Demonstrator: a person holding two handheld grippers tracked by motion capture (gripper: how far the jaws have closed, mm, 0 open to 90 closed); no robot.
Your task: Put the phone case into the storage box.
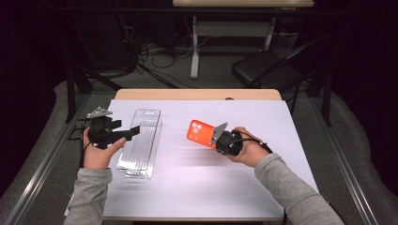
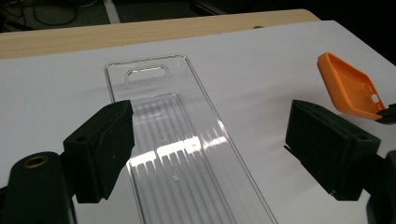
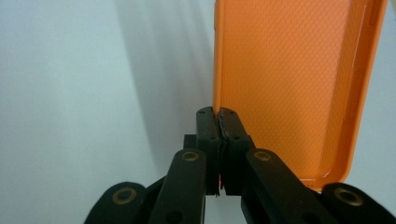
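White table cover (image 1: 263, 122), dark room, clear tray (image 1: 141, 140), orange phone case (image 1: 201, 133)

An orange plastic phone case (image 3: 289, 84), finely cross-hatched inside, is seen right of a clear ribbed plastic tray (image 2: 187, 154). Both are set against a white table sheet (image 1: 263, 117), edged by pale wood. Black jaws are shown.

Dim surroundings, glare on tray (image 2: 187, 154)

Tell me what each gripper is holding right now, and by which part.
The right gripper pinches the orange phone case by the rim of one side edge. The left gripper is open over the clear tray, holding nothing.
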